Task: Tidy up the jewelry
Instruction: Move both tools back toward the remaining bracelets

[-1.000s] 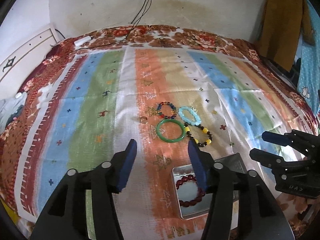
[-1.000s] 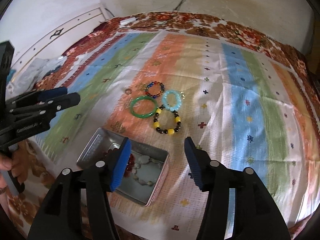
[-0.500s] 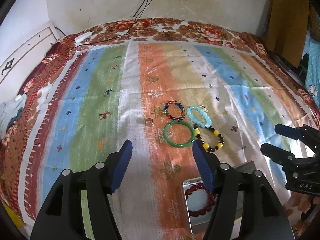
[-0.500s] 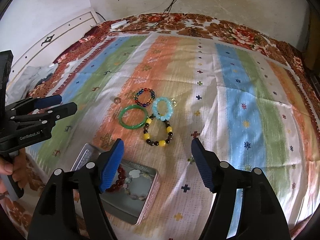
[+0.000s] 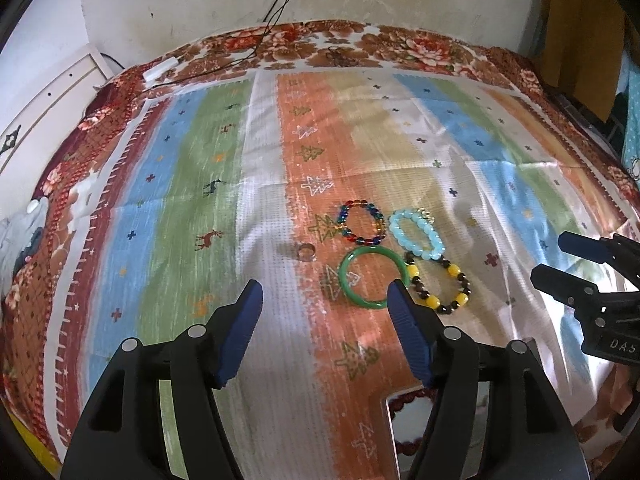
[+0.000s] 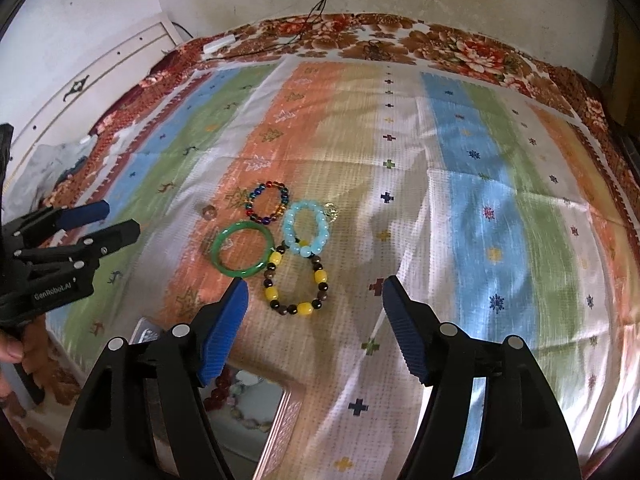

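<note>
Several bracelets lie together on the striped cloth: a green bangle (image 5: 354, 294) (image 6: 219, 258), a multicoloured bead bracelet (image 5: 362, 227) (image 6: 267, 201), a pale blue bead bracelet (image 5: 416, 234) (image 6: 306, 226) and a yellow-and-brown bead bracelet (image 5: 438, 286) (image 6: 296, 284). A small ring (image 5: 305, 251) (image 6: 208, 211) lies left of them. A metal tin (image 5: 394, 432) (image 6: 280, 428) with red beads inside sits at the near edge. My left gripper (image 5: 326, 300) is open, just short of the green bangle. My right gripper (image 6: 314, 294) is open over the yellow-and-brown bracelet.
The bed's striped cloth (image 5: 180, 200) has a floral border (image 5: 360, 48). A white power strip with cables (image 5: 160, 69) lies at the far left corner. A white headboard (image 6: 100, 76) stands on the left. Brown fabric (image 5: 580, 28) hangs at the right.
Both grippers have moved forward from over the tin toward the bracelets. The tin has slid to the bottom edge of both views. Both grippers stay open.
</note>
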Demonstrator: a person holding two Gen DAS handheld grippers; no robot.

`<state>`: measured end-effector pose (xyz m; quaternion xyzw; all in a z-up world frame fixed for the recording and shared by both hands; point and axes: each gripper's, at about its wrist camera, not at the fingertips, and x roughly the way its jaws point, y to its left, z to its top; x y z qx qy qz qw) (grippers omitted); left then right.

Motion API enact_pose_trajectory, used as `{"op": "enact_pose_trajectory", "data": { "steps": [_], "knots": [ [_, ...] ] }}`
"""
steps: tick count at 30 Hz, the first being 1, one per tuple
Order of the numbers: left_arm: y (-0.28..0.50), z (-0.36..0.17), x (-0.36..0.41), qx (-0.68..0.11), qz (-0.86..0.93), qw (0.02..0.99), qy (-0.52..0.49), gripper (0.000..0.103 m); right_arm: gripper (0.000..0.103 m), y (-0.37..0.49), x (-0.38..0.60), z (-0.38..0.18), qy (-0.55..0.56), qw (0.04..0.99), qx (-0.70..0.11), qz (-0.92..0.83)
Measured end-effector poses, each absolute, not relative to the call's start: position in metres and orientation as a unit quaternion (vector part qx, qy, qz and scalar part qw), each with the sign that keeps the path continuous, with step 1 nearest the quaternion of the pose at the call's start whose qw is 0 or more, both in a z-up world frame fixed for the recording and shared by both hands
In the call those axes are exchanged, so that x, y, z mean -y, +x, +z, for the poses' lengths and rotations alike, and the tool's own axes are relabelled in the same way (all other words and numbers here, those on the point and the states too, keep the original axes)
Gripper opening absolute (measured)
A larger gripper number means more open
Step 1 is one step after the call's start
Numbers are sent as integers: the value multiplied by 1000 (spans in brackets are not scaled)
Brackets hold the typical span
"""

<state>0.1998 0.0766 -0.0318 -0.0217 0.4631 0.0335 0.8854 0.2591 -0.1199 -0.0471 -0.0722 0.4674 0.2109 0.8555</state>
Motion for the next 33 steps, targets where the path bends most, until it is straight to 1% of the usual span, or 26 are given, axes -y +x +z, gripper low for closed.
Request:
{"op": "enact_pose_trajectory", "data": {
  "steps": [5, 11, 25, 33],
  "knots": [
    [215, -43, -78, -480, 28, 877, -22, 65, 69, 271, 116, -59, -81, 846, -484, 207],
    [225, -42, -79, -468, 47, 882, -3, 65, 69, 281, 113, -62, -82, 846, -484, 206],
    [248, -54, -77, -484, 35, 874, 12, 65, 69, 305, 106, -84, -89, 830, -514, 199],
    [270, -89, -84, -532, 21, 846, -25, 65, 69, 315, 102, -100, -98, 818, -534, 190]
  ]
}}
